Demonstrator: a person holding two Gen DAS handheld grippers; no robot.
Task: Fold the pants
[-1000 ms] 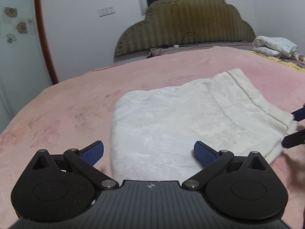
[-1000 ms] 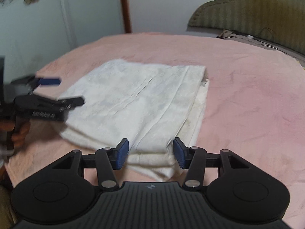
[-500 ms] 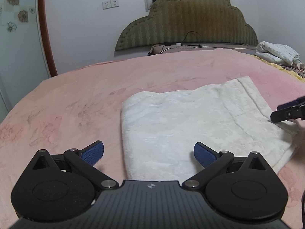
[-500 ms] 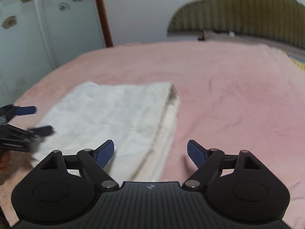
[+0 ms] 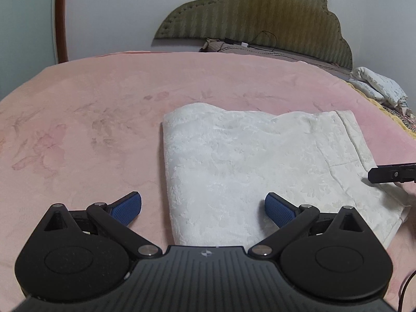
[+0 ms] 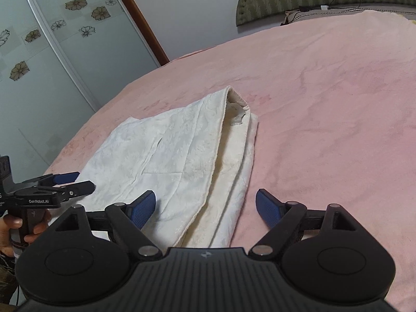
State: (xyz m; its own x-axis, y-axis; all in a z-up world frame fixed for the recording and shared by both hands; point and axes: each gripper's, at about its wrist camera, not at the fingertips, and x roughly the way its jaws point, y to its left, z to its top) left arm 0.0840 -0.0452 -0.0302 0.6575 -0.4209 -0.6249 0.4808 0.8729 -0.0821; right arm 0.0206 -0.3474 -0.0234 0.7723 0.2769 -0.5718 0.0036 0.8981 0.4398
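The white pants (image 5: 249, 166) lie folded into a flat stack on the pink bed; they also show in the right wrist view (image 6: 179, 161), with the waistband opening and a label at the far end. My left gripper (image 5: 202, 208) is open and empty, above the near left corner of the stack; it also shows in the right wrist view (image 6: 75, 182). My right gripper (image 6: 205, 205) is open and empty, above the near edge of the folded layers. One of its fingers (image 5: 390, 173) enters the left wrist view from the right, over the pants' right edge.
The pink blanket (image 5: 91, 119) covers the bed all around the pants. An olive headboard (image 5: 260, 23) stands at the far side, with a cable and a pillow below it. A bundle of patterned bedding (image 5: 379, 88) lies at the far right. A flowered wardrobe door (image 6: 39, 59) stands to the left.
Both grippers have pulled back and up from the pants. My right gripper opened from a narrow gap to wide open. The pants have stayed flat on the bed.
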